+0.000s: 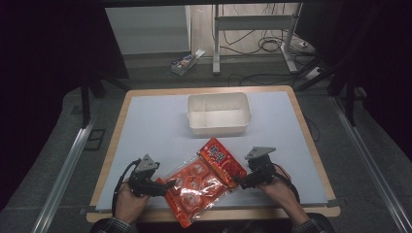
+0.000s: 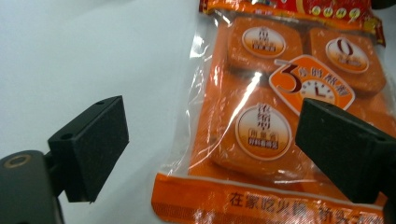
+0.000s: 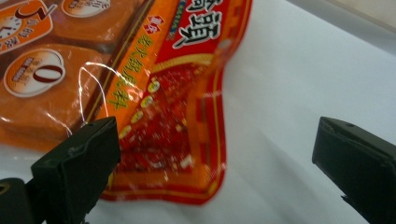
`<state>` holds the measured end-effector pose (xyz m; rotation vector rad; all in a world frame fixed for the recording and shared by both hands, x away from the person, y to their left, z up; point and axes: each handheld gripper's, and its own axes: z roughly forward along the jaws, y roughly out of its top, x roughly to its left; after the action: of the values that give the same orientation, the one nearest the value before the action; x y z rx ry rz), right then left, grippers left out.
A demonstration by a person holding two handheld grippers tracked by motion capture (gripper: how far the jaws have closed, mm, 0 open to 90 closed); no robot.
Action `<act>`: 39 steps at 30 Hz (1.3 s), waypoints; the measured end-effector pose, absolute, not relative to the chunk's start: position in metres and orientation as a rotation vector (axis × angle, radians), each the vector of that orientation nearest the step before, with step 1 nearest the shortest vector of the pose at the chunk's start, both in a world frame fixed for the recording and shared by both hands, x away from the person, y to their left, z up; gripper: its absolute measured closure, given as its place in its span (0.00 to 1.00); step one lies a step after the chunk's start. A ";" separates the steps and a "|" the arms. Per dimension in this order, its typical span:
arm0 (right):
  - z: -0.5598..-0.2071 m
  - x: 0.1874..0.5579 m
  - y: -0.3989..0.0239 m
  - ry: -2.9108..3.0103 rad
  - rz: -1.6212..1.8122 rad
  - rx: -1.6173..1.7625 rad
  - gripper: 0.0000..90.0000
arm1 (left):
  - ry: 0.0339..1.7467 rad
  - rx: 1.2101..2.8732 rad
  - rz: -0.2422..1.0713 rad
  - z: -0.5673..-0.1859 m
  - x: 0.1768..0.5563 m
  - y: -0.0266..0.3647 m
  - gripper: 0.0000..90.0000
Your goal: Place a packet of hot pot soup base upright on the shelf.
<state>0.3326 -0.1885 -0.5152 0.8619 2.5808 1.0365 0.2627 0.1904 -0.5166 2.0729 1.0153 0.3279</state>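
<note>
Claws [image 1: 167,184] [image 1: 238,180] agape, flanking orange packet [image 1: 201,180]

Both hands come in from the near edge — the left gripper [image 1: 163,185] at near left, the right gripper [image 1: 241,182] at near right — each with jaws spread wide, tips angled inward.

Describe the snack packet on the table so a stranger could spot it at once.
Start at the pale blue mat on the wooden table, then move from the white bin toward the person's edge. There, between the left gripper and right gripper, lies the snack packet. It is the one flat, glossy orange and red thing there, with wrapped orange blocks showing through its clear window.
</note>
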 end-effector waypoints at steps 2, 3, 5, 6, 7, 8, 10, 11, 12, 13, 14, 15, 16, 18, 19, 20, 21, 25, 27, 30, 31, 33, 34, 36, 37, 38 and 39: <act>-0.515 0.333 -0.185 2.592 1.041 0.855 0.01 | 1.009 2.063 0.328 -0.516 0.262 0.191 0.09; -0.515 0.334 -0.183 2.599 1.042 0.857 0.01 | 1.002 2.056 0.333 -0.515 0.262 0.192 0.09; -0.515 0.335 -0.179 2.619 1.054 0.879 0.01 | 0.992 2.058 0.354 -0.515 0.260 0.192 0.08; -0.515 0.337 -0.177 2.630 1.066 0.885 0.01 | 0.991 2.063 0.362 -0.515 0.259 0.192 0.08; -0.515 0.338 -0.174 2.638 1.071 0.892 0.01 | 0.990 2.066 0.367 -0.515 0.259 0.192 0.08; -0.515 0.339 -0.173 2.640 1.075 0.894 0.02 | 0.987 2.071 0.372 -0.515 0.258 0.192 0.08; -0.515 0.341 -0.169 2.645 1.074 0.896 0.04 | 0.976 2.089 0.396 -0.516 0.257 0.192 0.08; -0.516 0.343 -0.167 2.650 1.074 0.896 0.04 | 0.977 2.099 0.411 -0.517 0.256 0.192 0.08; -0.517 0.344 -0.165 2.655 1.076 0.906 0.06 | 0.977 2.105 0.419 -0.517 0.256 0.192 0.08; -0.517 0.346 -0.164 2.659 1.074 0.909 0.08 | 0.976 2.111 0.423 -0.517 0.255 0.191 0.08; -0.518 0.348 -0.162 2.667 1.066 0.912 0.10 | 0.974 2.110 0.423 -0.517 0.255 0.192 0.08; -0.519 0.349 -0.160 2.670 1.064 0.915 0.12 | 0.973 2.108 0.424 -0.517 0.254 0.192 0.08; -0.519 0.351 -0.158 2.676 1.063 0.915 0.15 | 0.974 2.106 0.429 -0.517 0.254 0.192 0.08; -0.519 0.353 -0.153 2.685 1.064 0.919 0.20 | 0.974 2.103 0.435 -0.516 0.253 0.193 0.08; -0.519 0.355 -0.150 2.695 1.075 0.917 0.24 | 0.977 2.102 0.436 -0.516 0.252 0.193 0.08; -0.519 0.356 -0.148 2.701 1.081 0.917 0.26 | 0.978 2.102 0.439 -0.516 0.252 0.194 0.08; -0.518 0.357 -0.145 2.706 1.086 0.916 0.29 | 0.979 2.102 0.442 -0.516 0.252 0.194 0.08; -0.518 0.358 -0.137 2.730 1.100 0.881 0.37 | 0.980 2.104 0.438 -0.517 0.254 0.193 0.08; -0.518 0.359 -0.134 2.742 1.105 0.867 0.42 | 0.979 2.111 0.439 -0.518 0.254 0.193 0.09; -0.519 0.359 -0.128 2.757 1.083 0.841 0.52 | 0.973 2.111 0.446 -0.518 0.254 0.192 0.09; -0.519 0.360 -0.126 2.760 1.081 0.844 0.56 | 0.972 2.110 0.446 -0.518 0.254 0.192 0.09; -0.519 0.361 -0.123 2.763 1.078 0.841 0.64 | 0.974 2.104 0.448 -0.518 0.254 0.193 0.09; -0.520 0.362 -0.121 2.775 1.082 0.843 0.69 | 0.975 2.103 0.445 -0.518 0.255 0.193 0.09; -0.521 0.364 -0.121 2.805 1.105 0.851 0.80 | 0.976 2.101 0.446 -0.518 0.255 0.194 0.09; -0.521 0.364 -0.121 2.818 1.117 0.861 0.85 | 0.977 2.101 0.448 -0.519 0.255 0.194 0.09; -0.521 0.364 -0.121 2.821 1.122 0.858 0.91 | 0.977 2.100 0.449 -0.518 0.255 0.194 0.09; -0.520 0.364 -0.122 2.822 1.127 0.853 0.95 | 0.978 2.098 0.448 -0.518 0.255 0.194 0.09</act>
<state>0.3640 -0.1216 -0.5202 0.8527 2.8225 1.1269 0.2549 0.1945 -0.5184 2.0983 0.9777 0.4478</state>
